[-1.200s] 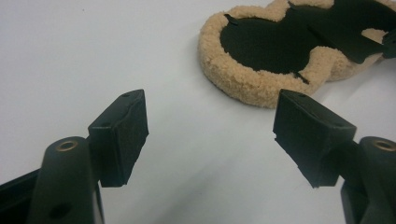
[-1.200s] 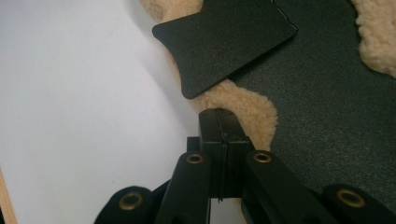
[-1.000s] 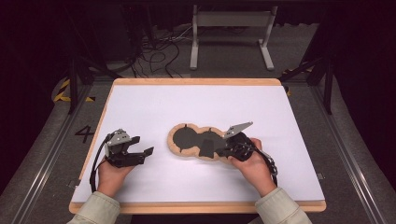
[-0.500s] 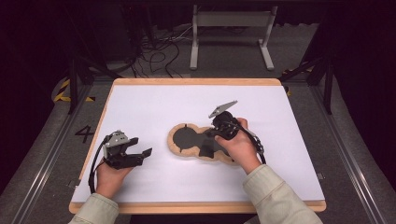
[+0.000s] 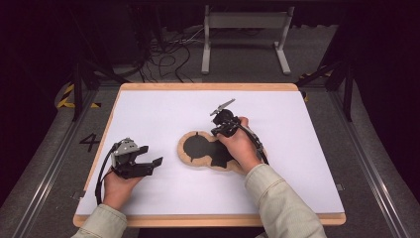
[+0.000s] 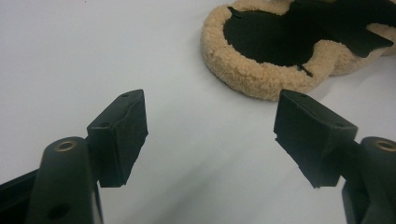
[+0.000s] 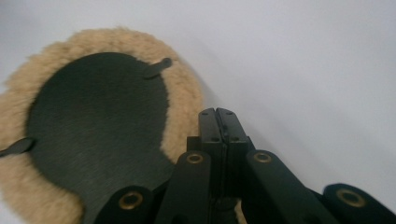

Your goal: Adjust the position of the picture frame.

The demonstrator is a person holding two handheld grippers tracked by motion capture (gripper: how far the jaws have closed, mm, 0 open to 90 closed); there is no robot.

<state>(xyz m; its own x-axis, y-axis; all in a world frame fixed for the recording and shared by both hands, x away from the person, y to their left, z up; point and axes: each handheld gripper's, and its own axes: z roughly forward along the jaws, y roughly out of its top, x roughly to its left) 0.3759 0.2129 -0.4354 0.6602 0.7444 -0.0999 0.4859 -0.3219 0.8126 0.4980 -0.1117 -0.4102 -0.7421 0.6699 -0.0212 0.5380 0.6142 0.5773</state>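
The work in hand looks like handling the fleece pad [image 5: 210, 151], a tan, fleece-edged piece with black lining that lies flat near the middle of the white table [image 5: 163, 109]. Judging by how things lie, this is the approach: nothing is lifted yet.

Nearest the person, the left tongs [image 5: 148, 166] rest low on the table at the near left, well apart from the pad. In the left gripper view they [image 6: 210, 135] stand spread wide with only bare table between them; the pad's [image 6: 261, 70] round end lies ahead and to the right.

Farther in, the right tongs [image 5: 218, 130] sit over the pad's far edge. In the right gripper view they [image 7: 218, 114] are pressed together, with nothing visibly between them, their tips just at the fleece rim [image 7: 187, 102]; whether they touch the fleece I cannot tell.

The next move probably calls for the right tongs to spread and take the rim, or the left to reach across to the pad's near lobe.
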